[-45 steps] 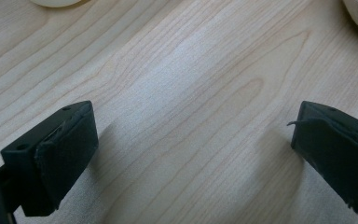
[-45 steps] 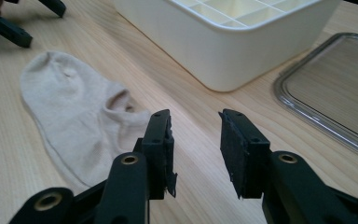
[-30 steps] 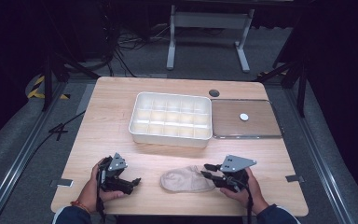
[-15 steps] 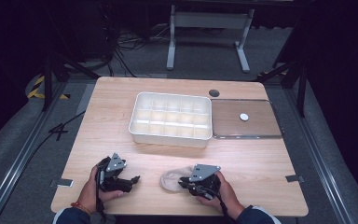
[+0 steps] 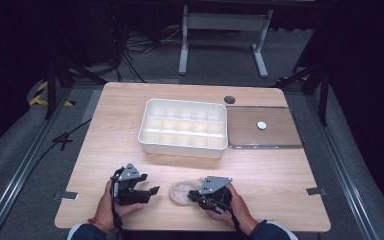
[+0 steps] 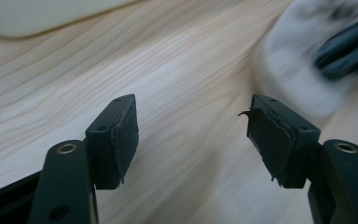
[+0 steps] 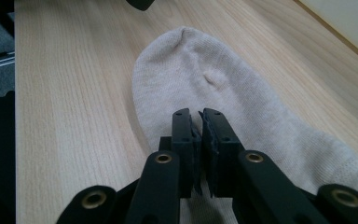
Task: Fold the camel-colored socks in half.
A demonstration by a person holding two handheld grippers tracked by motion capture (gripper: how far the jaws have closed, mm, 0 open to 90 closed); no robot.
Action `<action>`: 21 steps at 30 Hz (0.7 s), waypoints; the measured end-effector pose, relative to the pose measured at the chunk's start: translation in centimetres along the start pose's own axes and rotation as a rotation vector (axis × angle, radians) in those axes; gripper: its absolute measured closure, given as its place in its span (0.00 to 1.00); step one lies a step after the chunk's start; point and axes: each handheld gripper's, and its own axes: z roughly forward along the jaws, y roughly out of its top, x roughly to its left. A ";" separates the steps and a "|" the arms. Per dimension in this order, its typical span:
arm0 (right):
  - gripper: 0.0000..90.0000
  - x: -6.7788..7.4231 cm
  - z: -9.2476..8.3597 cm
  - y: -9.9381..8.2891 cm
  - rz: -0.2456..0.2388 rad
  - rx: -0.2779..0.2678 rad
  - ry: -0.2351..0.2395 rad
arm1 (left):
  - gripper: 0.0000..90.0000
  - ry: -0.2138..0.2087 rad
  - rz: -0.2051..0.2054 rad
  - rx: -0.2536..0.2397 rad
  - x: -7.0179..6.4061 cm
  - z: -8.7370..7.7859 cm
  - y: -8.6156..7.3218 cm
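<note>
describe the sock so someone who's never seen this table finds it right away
Start at the white divided tray in the middle of the wooden table, then come toward the person's edge. The sock lies flat there between the two claws, under the right claw. It is the only soft, pale beige cloth item.

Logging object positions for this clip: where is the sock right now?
In the high view the sock lies near the table's front edge, between the left gripper and right gripper, in front of the white divided tray.
</note>
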 end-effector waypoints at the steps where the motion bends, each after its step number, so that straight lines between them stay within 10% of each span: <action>1: 0.93 0.1 0.0 0.1 -0.005 0.002 -0.003 | 0.36 -0.014 0.005 -0.008 -0.5 0.2 0.2; 7: 0.93 0.2 0.2 0.2 -0.011 0.001 0.001 | 0.36 -0.050 0.037 0.009 -2.5 1.8 0.9; 21: 0.93 0.5 0.3 0.2 -0.010 -0.001 -0.013 | 0.47 0.073 0.130 0.122 -3.9 4.1 1.2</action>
